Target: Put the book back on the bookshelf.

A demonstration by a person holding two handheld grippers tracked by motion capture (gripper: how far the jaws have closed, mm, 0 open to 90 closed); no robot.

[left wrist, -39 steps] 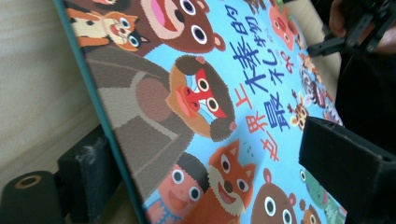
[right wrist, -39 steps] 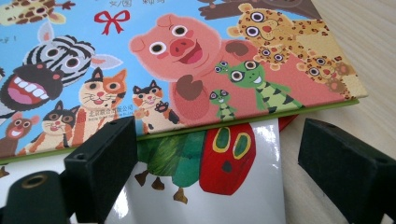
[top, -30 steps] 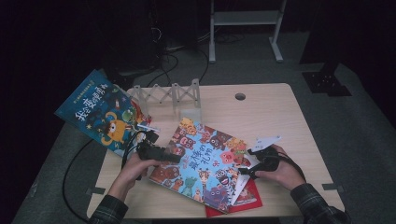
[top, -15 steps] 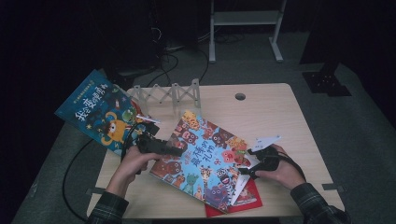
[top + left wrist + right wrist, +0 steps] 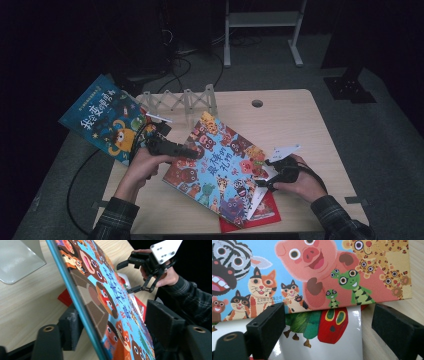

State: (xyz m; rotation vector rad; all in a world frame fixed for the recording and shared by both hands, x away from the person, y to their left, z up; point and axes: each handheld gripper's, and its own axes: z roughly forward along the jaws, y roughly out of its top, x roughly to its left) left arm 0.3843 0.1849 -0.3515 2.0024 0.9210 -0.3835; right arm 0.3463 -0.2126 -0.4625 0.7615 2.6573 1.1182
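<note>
A colourful animal picture book point(image 5: 220, 165) lies slanted across the wooden table point(image 5: 285, 120), its left edge raised off the top. My left gripper point(image 5: 192, 152) has that edge between its jaws. In the left gripper view the book point(image 5: 100, 290) leans on one pad point(image 5: 71, 327) while the other pad stands clear of the cover; the jaws have just been closing. My right gripper point(image 5: 261, 175) stands open at the book's right edge, its jaws wide either side of a white caterpillar book point(image 5: 324, 340) that sticks out from under the animal book point(image 5: 312, 270).
A blue picture book point(image 5: 105, 120) hangs over the table's left edge. A white folding rack point(image 5: 180, 100) stands at the back left. A red book point(image 5: 265, 215) lies under the stack near the front edge. A cable hole point(image 5: 257, 103) sits at the back.
My left gripper has risen and the animal book's left edge has come up with it, tilting the book. The right hand has stayed where it was.
</note>
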